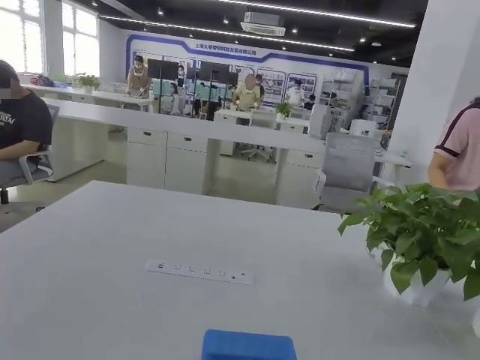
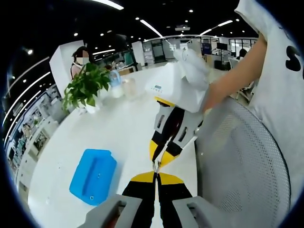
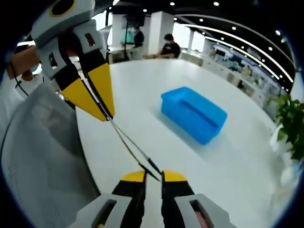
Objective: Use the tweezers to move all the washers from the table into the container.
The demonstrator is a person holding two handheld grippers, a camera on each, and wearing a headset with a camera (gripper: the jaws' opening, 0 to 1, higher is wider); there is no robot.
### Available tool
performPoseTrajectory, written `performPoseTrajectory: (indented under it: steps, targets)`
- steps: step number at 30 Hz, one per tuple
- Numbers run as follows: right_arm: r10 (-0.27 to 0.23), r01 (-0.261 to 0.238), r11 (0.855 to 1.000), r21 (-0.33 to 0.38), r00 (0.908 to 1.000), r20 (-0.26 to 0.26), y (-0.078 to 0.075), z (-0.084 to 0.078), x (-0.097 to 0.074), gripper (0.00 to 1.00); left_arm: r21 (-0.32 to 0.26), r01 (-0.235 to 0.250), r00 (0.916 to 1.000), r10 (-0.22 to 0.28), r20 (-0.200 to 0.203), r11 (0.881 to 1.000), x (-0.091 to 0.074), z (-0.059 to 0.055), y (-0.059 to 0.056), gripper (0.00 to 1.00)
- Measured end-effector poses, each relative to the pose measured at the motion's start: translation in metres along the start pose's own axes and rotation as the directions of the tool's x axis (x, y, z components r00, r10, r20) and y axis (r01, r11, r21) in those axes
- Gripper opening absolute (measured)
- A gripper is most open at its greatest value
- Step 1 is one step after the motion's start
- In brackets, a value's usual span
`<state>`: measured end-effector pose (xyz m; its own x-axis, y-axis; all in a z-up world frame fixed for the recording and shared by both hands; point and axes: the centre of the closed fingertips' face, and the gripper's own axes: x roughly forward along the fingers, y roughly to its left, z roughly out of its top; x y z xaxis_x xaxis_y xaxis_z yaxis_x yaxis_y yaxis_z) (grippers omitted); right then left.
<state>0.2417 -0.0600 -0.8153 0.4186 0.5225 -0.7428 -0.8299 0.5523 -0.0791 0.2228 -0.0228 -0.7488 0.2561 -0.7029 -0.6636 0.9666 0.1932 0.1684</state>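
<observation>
Fingers (image 3: 134, 181) of the right gripper (image 3: 154, 177) sit nearly together at the bottom centre of its view, nipping one end of the tweezers (image 3: 133, 143). The left gripper (image 3: 109, 116), upper left, pinches the other end, so the tool's long axis runs diagonally between them. The blue container (image 3: 194, 114) lies up and right of the right jaws, its long side slanting toward lower right. The washers are too small to make out. Bare table (image 3: 228, 175) surrounds the container. The table edge and chair mesh (image 3: 42, 152) crowd the left. The left gripper looks nearer the container.
</observation>
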Motion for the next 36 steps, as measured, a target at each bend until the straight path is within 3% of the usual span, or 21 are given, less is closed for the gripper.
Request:
performPoseTrajectory:
  steps: [7,15,19,23,27,30,36]
  targets:
    - [0.001,-0.001,1.000,0.009,0.9984,-0.057,0.002,-0.011,0.006,0.09,-0.024,0.029,0.9995,-0.030,-0.013,0.999,0.013,-0.009,-0.003,0.00]
    - [0.019,-0.017,0.999,0.037,0.9973,-0.071,0.002,-0.017,0.009,0.11,-0.042,0.046,0.9981,-0.048,-0.038,0.998,0.025,-0.019,-0.002,0.00]
    - [0.044,-0.043,0.998,0.049,0.9985,-0.032,0.007,-0.010,0.006,0.09,-0.052,0.037,0.9973,-0.040,-0.062,0.998,0.027,-0.028,0.000,0.00]
    - [0.010,-0.011,0.993,0.119,0.9999,0.014,0.001,-0.002,0.003,0.13,-0.087,0.031,0.9969,-0.038,-0.069,0.996,0.029,-0.037,0.005,0.00]
    - [-0.007,0.002,0.990,0.144,0.9994,0.034,-0.004,0.000,-0.001,0.18,-0.099,0.024,0.9957,-0.033,-0.087,0.995,0.031,-0.046,0.008,0.00]
    - [-0.005,-0.010,0.978,0.210,0.9976,0.069,-0.006,0.005,-0.004,0.23,-0.077,0.025,0.9914,-0.034,-0.127,0.997,0.034,-0.058,0.010,0.00]
    - [-0.014,-0.011,0.963,0.269,0.9957,0.091,-0.007,0.009,-0.007,0.35,-0.079,0.043,0.9784,-0.058,-0.199,0.996,0.044,-0.081,0.008,0.00]
